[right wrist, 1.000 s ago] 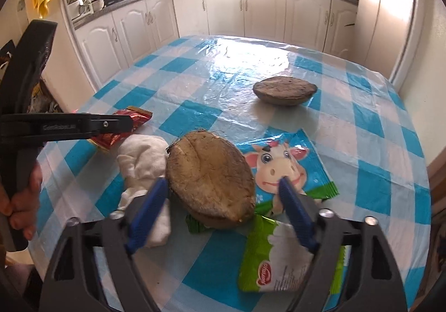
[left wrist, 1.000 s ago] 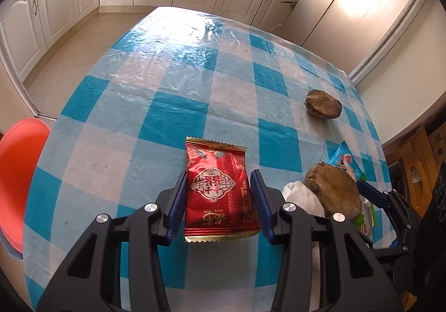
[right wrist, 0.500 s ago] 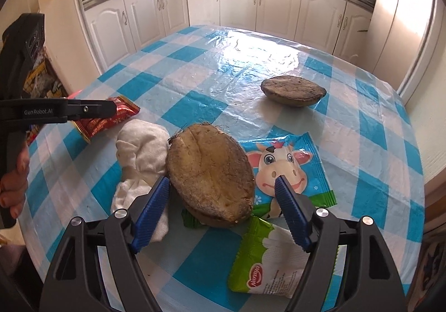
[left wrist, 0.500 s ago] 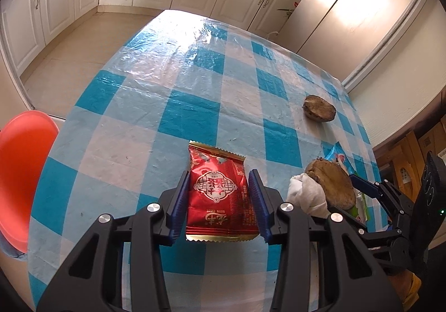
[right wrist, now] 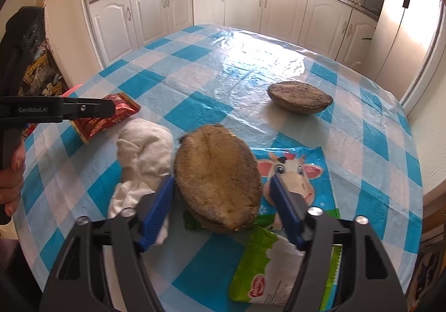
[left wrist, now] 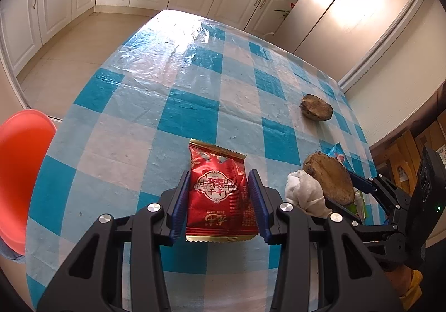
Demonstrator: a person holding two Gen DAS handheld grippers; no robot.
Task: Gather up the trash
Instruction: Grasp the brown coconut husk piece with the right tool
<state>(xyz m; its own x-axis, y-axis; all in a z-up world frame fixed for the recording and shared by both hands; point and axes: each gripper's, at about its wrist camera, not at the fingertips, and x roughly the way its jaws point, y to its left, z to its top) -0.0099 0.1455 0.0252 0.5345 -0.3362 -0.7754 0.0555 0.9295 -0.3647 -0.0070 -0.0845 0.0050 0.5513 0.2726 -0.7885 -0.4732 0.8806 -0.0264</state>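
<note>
A red snack packet (left wrist: 217, 189) lies lengthwise between the fingers of my left gripper (left wrist: 218, 172), whose blue pads press on its two long edges. In the right wrist view the same packet (right wrist: 111, 114) sticks out past that gripper's finger (right wrist: 83, 108). My right gripper (right wrist: 221, 177) straddles a brown coconut shell half (right wrist: 217, 181) and its jaws are closing. The left pad is at the shell's edge; a small gap shows at the right pad. The shell rests partly on a blue cow-print milk pack (right wrist: 295, 170).
A crumpled white tissue (right wrist: 145, 150) lies left of the shell, and a green and white wrapper (right wrist: 267, 270) lies under my right fingers. A second shell half (right wrist: 299, 100) sits farther back. An orange-red tub (left wrist: 22, 172) stands beside the table's left edge.
My right gripper's jaws have drawn in around the coconut shell half. The left gripper has tipped up slightly, with the red packet staying between its pads.
</note>
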